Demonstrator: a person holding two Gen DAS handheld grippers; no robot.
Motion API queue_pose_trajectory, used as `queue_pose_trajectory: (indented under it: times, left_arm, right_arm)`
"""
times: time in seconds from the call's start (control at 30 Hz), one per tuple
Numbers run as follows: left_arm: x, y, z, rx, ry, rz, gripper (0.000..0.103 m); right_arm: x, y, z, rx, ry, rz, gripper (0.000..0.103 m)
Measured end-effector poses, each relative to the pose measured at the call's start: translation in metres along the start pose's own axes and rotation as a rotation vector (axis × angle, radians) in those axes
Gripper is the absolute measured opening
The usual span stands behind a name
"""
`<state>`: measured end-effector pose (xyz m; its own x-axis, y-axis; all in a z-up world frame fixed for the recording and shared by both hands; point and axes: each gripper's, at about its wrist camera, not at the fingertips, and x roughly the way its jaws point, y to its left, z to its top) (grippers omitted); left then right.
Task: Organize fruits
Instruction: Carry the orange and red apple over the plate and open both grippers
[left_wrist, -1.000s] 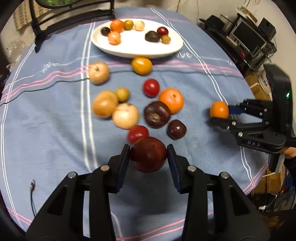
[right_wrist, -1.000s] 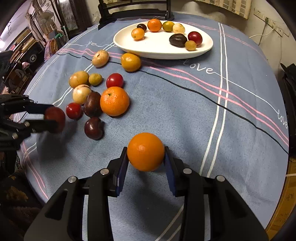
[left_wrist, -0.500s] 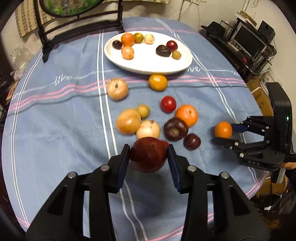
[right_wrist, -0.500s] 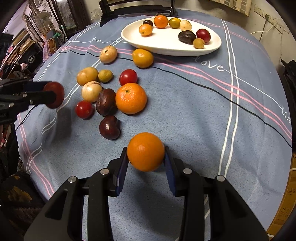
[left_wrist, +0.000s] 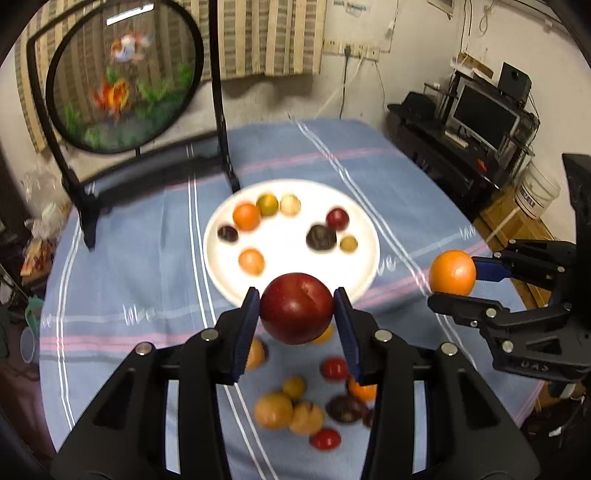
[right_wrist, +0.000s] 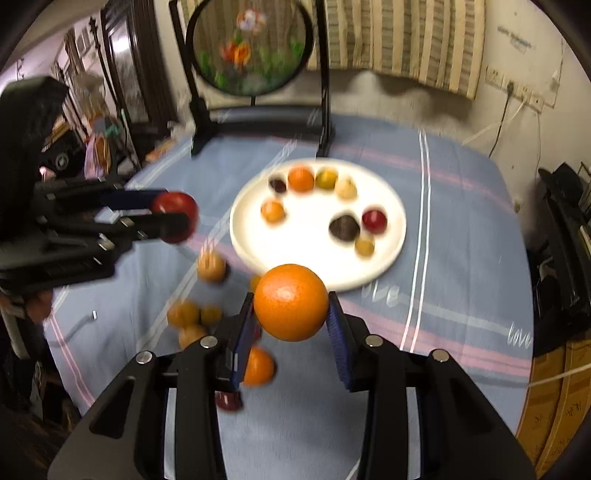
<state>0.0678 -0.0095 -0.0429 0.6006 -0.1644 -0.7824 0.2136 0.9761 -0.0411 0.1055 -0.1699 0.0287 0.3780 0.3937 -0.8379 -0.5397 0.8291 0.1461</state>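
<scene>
My left gripper is shut on a dark red plum and holds it in the air before the near rim of the white plate. My right gripper is shut on an orange, also in the air near the plate. Each gripper shows in the other's view: the right one with its orange and the left one with its plum. The plate holds several small fruits. Several loose fruits lie on the blue cloth below the grippers.
A round framed screen on a black stand stands at the far edge of the table. The blue striped tablecloth covers the round table. Shelves with electronics stand to the right, beyond the table's edge.
Both grippers have risen and moved forward toward the plate with their fruits. The loose fruits now lie beneath them, and the views now show the room.
</scene>
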Motion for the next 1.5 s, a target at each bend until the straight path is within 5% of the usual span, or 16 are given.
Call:
queue_pose_trajectory:
  times: [0.4, 1.2, 1.5]
  left_arm:
    - [0.034, -0.001, 0.029, 0.004, 0.006, 0.051, 0.042]
    - [0.091, 0.037, 0.030, -0.044, 0.083, 0.075, 0.042]
    - [0.131, 0.029, 0.045, -0.031, 0.123, 0.083, 0.042]
  right_arm:
    - [0.019, -0.016, 0.048, 0.046, -0.057, 0.039, 0.038]
    - [0.085, -0.064, 0.037, 0.101, 0.060, 0.048, 0.038]
    - [0.126, -0.045, 0.036, 0.072, 0.122, 0.099, 0.038]
